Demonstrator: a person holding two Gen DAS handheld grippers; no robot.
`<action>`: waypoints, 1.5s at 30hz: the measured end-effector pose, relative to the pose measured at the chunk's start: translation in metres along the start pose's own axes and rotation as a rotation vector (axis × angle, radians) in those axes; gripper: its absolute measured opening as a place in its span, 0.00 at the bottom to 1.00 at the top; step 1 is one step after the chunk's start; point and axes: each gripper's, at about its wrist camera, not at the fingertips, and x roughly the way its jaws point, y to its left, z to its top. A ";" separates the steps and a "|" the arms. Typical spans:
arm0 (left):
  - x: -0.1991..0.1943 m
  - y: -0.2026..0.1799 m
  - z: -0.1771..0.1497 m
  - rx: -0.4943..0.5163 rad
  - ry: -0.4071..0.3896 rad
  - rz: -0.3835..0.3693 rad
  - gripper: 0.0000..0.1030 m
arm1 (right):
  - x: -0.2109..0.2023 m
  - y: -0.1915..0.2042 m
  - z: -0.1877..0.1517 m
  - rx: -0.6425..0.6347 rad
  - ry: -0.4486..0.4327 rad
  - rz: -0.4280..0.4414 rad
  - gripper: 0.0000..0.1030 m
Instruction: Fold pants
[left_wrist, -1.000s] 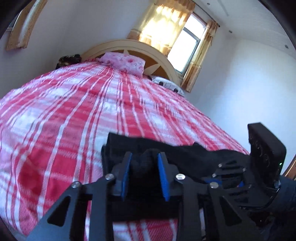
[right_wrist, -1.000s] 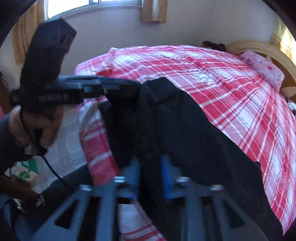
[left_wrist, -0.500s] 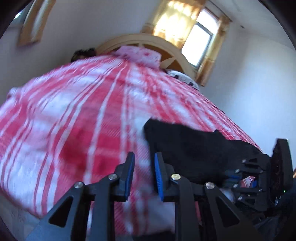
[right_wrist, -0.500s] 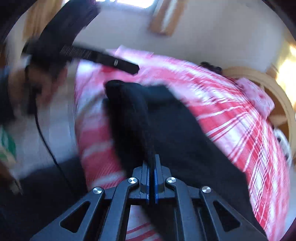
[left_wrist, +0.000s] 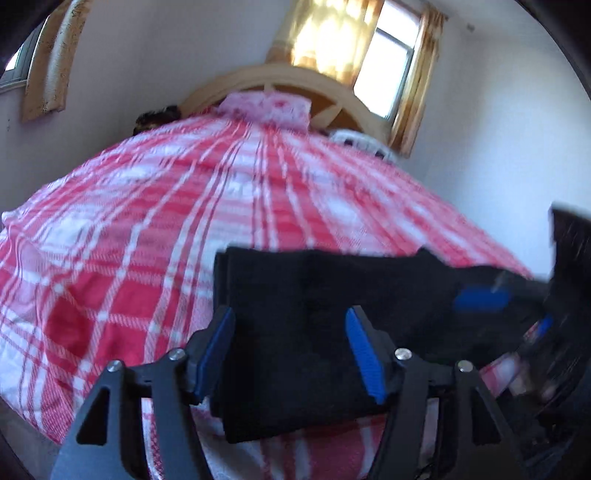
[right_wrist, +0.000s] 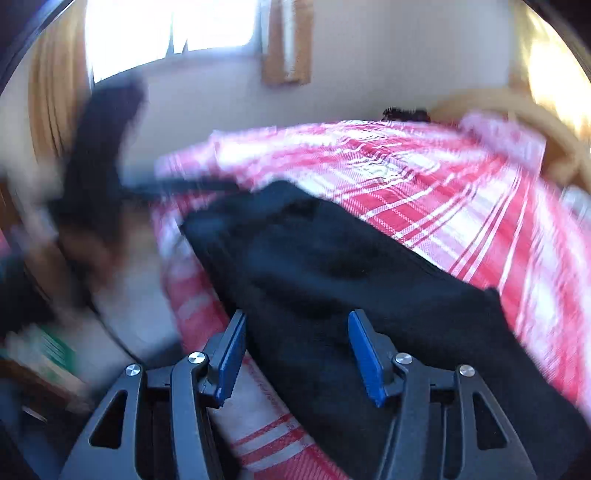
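The black pants (left_wrist: 317, 317) lie folded along the near edge of the bed, on the red and white checked cover (left_wrist: 155, 236). My left gripper (left_wrist: 291, 354) hovers over their left end with its jaws opening; cloth lies between the blue pads (left_wrist: 364, 352) but they do not press it. In the right wrist view the pants (right_wrist: 332, 280) stretch away to the upper left. My right gripper (right_wrist: 297, 356) has its jaws opening above their near end, pads apart from the cloth. The other gripper (right_wrist: 99, 158) shows blurred at the left, held by a hand.
A pink pillow (left_wrist: 269, 107) and a wooden headboard (left_wrist: 295, 81) stand at the far end of the bed. Windows with yellow curtains (left_wrist: 373, 48) light the room. The floor and some blurred clutter (right_wrist: 40, 350) lie beside the bed at the left.
Both grippers were shut on the pants a second ago and have let go. The pants now rest flat on the bed, and both views have shifted and blurred.
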 end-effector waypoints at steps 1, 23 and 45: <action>-0.001 0.000 -0.006 0.029 -0.003 0.048 0.64 | -0.009 -0.014 0.003 0.052 -0.020 0.017 0.55; -0.049 -0.039 0.019 0.118 -0.141 0.130 0.74 | -0.162 -0.187 -0.085 0.617 -0.119 -0.299 0.55; 0.038 -0.082 0.002 0.102 0.019 0.064 0.81 | -0.388 -0.316 -0.366 1.546 -0.525 -0.468 0.42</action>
